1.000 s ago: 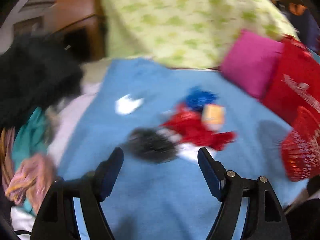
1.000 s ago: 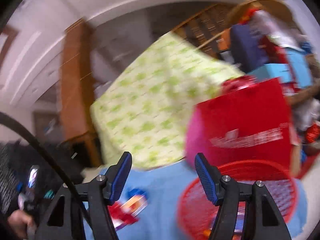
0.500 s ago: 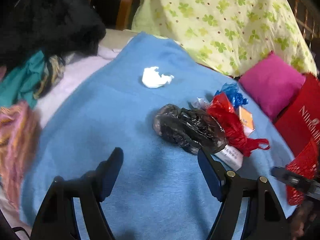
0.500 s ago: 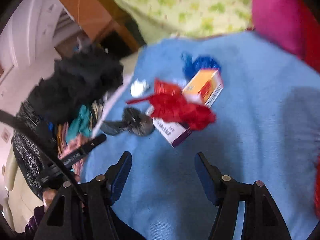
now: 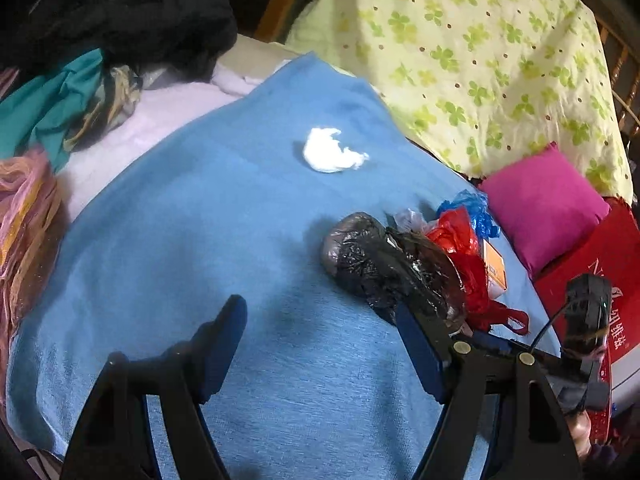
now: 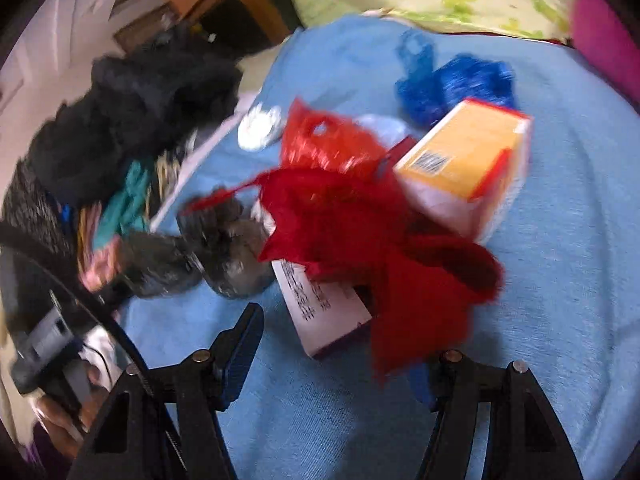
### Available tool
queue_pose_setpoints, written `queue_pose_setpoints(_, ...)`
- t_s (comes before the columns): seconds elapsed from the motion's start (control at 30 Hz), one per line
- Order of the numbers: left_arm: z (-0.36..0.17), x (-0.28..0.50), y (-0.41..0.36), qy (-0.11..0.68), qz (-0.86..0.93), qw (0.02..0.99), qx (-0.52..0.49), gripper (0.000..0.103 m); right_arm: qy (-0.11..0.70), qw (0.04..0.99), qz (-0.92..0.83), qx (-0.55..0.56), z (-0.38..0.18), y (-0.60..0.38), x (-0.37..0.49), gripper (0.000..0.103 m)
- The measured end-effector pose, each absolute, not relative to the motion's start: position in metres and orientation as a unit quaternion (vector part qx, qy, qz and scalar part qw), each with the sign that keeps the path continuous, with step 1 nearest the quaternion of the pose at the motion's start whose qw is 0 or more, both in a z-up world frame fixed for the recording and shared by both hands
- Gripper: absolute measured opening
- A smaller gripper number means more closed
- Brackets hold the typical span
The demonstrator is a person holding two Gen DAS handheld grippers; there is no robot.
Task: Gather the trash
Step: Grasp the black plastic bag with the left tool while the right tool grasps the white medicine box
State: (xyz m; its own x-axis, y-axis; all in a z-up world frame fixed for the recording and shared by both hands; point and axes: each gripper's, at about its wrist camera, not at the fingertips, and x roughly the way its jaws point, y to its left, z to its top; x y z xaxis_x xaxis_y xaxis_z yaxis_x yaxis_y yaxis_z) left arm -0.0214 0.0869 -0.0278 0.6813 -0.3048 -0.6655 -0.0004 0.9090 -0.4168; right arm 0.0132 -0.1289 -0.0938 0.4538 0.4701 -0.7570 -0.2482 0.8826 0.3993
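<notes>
Trash lies in a loose heap on the blue blanket [image 5: 224, 240] of the bed. In the heap: black bag [image 5: 384, 264], red bag [image 6: 360, 216], blue bag [image 6: 452, 84], orange box [image 6: 468, 152], and a white carton [image 6: 320, 304] partly under the red bag. A white tissue [image 5: 330, 156] sits apart, farther up the blanket.

Left tool [image 5: 320, 344]: jaws stand apart, nothing between them. Its right finger is close to the near end of the black bag; contact cannot be confirmed. Right tool [image 6: 336, 356]: jaws also apart, empty. The red bag's loose tail hangs over the view of its right finger; the picture is blurred there, so whether it touches is unclear.

Judgement: this is the approach to a first pick.

- The red bag is crumpled film draped over the carton. Bite a bunched fold, not a flat sheet, or the pads may slip off.
- Lifting the red bag will likely drag or tip the carton and orange box; lift slowly.
- The black bag looks full and rounded. Centre it between the jaws before closing.
- Keep the two tools from crossing over the heap.
</notes>
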Motion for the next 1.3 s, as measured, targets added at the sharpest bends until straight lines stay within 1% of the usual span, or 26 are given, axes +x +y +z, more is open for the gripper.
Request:
queue_pose_setpoints(0.1, -0.027, -0.024, 0.087, 0.386, -0.083, 0.898, -0.196, 0.077, 0.464, 0.858, 0.209, 0.062, -0.089, -0.116, 0.007, 0.069)
queue_pose_setpoints(0.2, -0.026, -0.026, 0.087, 0.381, -0.083, 0.9, -0.195, 0.077, 0.427, 0.884, 0.185, 0.035, -0.08, -0.116, 0.001, 0.069)
queue_pose_setpoints(0.37, -0.028, -0.025, 0.089, 0.387, -0.083, 0.898, -0.194, 0.077, 0.448, 0.872, 0.194, 0.036, -0.094, -0.107, 0.014, 0.069)
queue_pose_setpoints(0.4, -0.029, -0.024, 0.09, 0.389, -0.082, 0.896, -0.198, 0.077, 0.446, 0.874, 0.193, 0.017, -0.096, -0.102, 0.014, 0.067)
queue_pose_setpoints(0.43, -0.029, -0.023, 0.091, 0.39, -0.082, 0.895, -0.199, 0.077, 0.441, 0.876, 0.197, 0.011, -0.097, -0.101, 0.014, 0.063)
queue_pose_setpoints(0.47, -0.03, -0.023, 0.092, 0.391, -0.081, 0.895, -0.201, 0.077, 0.44, 0.874, 0.206, 0.016, -0.096, -0.1, 0.014, 0.053)
queue_pose_setpoints(0.57, -0.03, -0.023, 0.092, 0.388, -0.082, 0.895, -0.205, 0.077, 0.445, 0.87, 0.212, 0.032, -0.095, -0.1, 0.017, 0.053)
queue_pose_setpoints(0.7, -0.025, -0.024, 0.082, 0.377, -0.102, 0.9, -0.192, 0.077, 0.46, 0.861, 0.219, -0.006, -0.093, -0.103, -0.005, 0.053)
queue_pose_setpoints(0.87, -0.022, -0.022, 0.06, 0.376, -0.126, 0.903, -0.162, 0.079, 0.478, 0.853, 0.205, -0.045, -0.088, -0.13, -0.055, 0.053)
queue_pose_setpoints(1.1, -0.025, -0.007, 0.014, 0.383, -0.139, 0.909, -0.087, 0.08, 0.476, 0.874, 0.098, 0.005, -0.085, -0.188, -0.109, 0.053)
queue_pose_setpoints(1.23, -0.03, 0.0, -0.008, 0.387, -0.148, 0.909, -0.048, 0.08, 0.491, 0.866, 0.094, 0.027, -0.086, -0.192, -0.109, 0.055)
queue_pose_setpoints(1.3, -0.032, 0.003, -0.013, 0.393, -0.154, 0.906, -0.04, 0.08, 0.493, 0.864, 0.098, 0.027, -0.084, -0.188, -0.103, 0.061)
